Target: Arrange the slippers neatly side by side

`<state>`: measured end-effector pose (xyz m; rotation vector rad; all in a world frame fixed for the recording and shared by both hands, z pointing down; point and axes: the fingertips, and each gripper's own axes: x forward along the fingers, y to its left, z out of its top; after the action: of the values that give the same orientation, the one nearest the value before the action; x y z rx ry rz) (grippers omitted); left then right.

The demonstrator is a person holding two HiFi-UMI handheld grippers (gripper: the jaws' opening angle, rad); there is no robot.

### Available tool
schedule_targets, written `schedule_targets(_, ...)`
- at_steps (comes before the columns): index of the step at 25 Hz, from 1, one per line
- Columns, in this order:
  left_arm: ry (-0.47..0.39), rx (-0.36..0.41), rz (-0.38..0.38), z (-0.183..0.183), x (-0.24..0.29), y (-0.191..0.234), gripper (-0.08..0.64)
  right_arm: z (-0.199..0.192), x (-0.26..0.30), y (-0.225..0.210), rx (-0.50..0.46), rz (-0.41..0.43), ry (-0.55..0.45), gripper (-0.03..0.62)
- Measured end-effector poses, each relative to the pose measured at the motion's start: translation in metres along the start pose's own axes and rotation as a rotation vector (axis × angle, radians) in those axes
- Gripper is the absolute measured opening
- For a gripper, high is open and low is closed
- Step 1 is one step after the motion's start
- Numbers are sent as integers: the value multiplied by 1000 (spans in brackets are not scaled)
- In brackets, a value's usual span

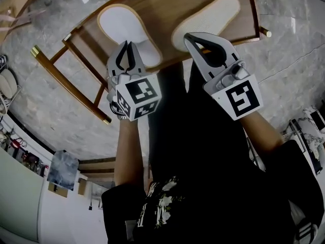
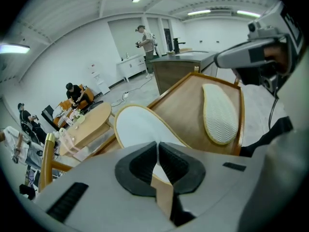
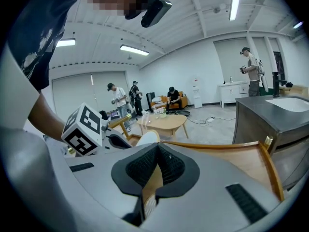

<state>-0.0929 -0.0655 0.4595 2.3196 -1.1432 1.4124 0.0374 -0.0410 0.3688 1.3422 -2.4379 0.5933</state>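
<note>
Wooden table, rimmed; carries both slippers.
On the table's left part: white slipper, insole up, long axis slanting from far left toward the near edge.
On the table's right part: beige slipper, sole up, long axis slanting the opposite way; far ends splayed, near ends close.
At the table's near edge: left gripper, jaws closed on the white slipper's near rim; right gripper, jaws pinched on the beige slipper's near rim.
Judged need: flip the beige slipper, swing both parallel.
Room: bare wood between them.
Hazard: near edge close by.
</note>
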Motion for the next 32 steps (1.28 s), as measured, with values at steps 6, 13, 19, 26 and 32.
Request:
schedule_targets(6, -12, -59, 9, 2, 9, -1, 15, -4, -5, -1, 6, -25, 4, -2)
schedule_targets(13, -10, -161, 1, -6, 21, 7, 60, -10, -7, -9, 44, -72, -6, -2)
schedule_targets(19, 5, -179, -21, -8, 23, 2, 80, -17, -16, -22, 58, -117, -4, -2)
schedule_targets(26, -42, -213, 29, 9, -2, 9, 63, -29, -30, -46, 30, -185, 32, -2)
schedule_targets(32, -94, -105, -63, 46, -13, -38, 12, -39, -39, -70, 67, -253, 48, -2)
